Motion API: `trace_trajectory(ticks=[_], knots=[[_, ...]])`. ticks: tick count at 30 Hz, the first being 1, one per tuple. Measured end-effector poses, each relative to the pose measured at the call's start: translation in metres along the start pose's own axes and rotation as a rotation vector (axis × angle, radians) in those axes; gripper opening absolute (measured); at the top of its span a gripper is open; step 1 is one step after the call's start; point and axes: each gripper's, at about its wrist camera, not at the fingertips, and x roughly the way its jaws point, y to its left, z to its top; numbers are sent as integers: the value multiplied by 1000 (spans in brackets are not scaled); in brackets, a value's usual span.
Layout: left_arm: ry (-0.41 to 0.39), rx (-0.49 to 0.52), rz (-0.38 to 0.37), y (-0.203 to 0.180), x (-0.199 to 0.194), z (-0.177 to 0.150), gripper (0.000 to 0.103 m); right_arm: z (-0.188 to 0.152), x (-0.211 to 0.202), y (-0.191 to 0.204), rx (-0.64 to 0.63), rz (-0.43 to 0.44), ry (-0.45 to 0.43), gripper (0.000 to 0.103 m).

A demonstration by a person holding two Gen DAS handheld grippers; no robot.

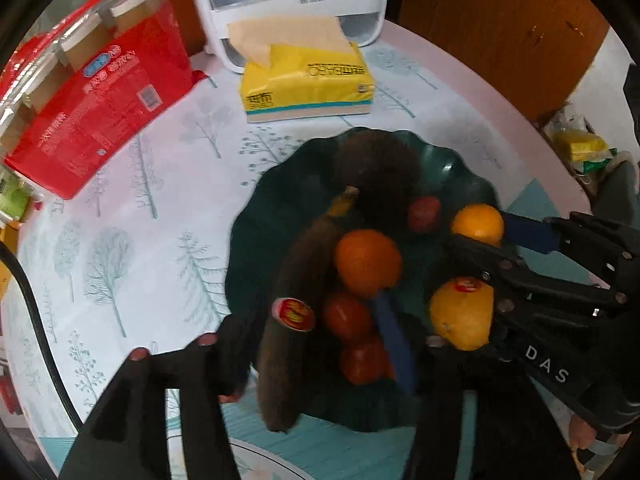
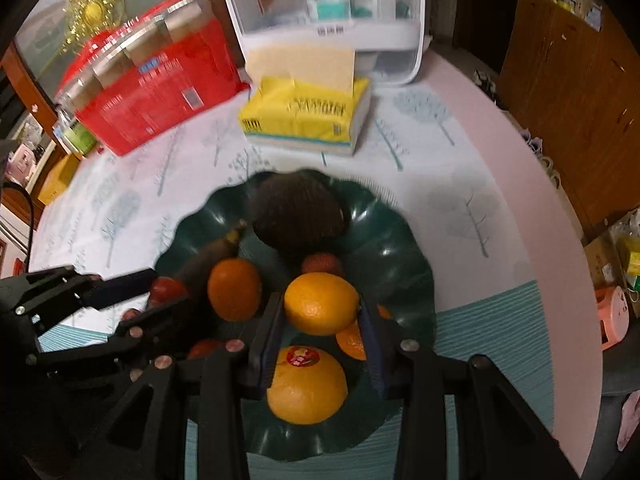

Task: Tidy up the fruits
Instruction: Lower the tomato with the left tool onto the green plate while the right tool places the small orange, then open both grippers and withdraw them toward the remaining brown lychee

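A dark green scalloped bowl (image 1: 256, 240) (image 2: 404, 248) holds the fruit. In it lie a brown overripe banana (image 1: 292, 272) with a sticker, an orange (image 1: 368, 262) (image 2: 234, 290), a stickered yellow citrus (image 1: 464, 312) (image 2: 306, 388), small red fruits (image 1: 348, 316) and a dark round fruit (image 1: 376, 172) (image 2: 298, 212). My left gripper (image 1: 308, 312) (image 2: 148, 296) stands open over the bowl's near left side, with the banana and red fruits between its fingers. My right gripper (image 2: 320, 308) (image 1: 484, 232) is shut on a second orange (image 2: 320, 304) (image 1: 478, 224) just above the bowl.
Behind the bowl on the tree-print tablecloth (image 1: 140, 220) sit a yellow tissue pack (image 1: 308, 80) (image 2: 304, 120), a red package (image 1: 100, 92) (image 2: 152, 92) and a white plastic container (image 1: 288, 0) (image 2: 332, 20). The round table's edge (image 2: 560, 220) curves along the right, with wooden cabinets beyond.
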Motion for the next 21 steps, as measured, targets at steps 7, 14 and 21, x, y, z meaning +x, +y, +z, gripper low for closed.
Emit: trace_trajectory(ticks=[7, 14, 21], knots=[[-16, 4, 2, 8, -3, -7, 67, -4, 7, -1, 17, 24, 4, 41], [-25, -33, -4, 19, -9, -13, 67, -4, 2, 4, 21, 27, -16, 41], [-44, -45, -13, 23, -30, -23, 73, -7, -17, 13, 2, 22, -52, 41]])
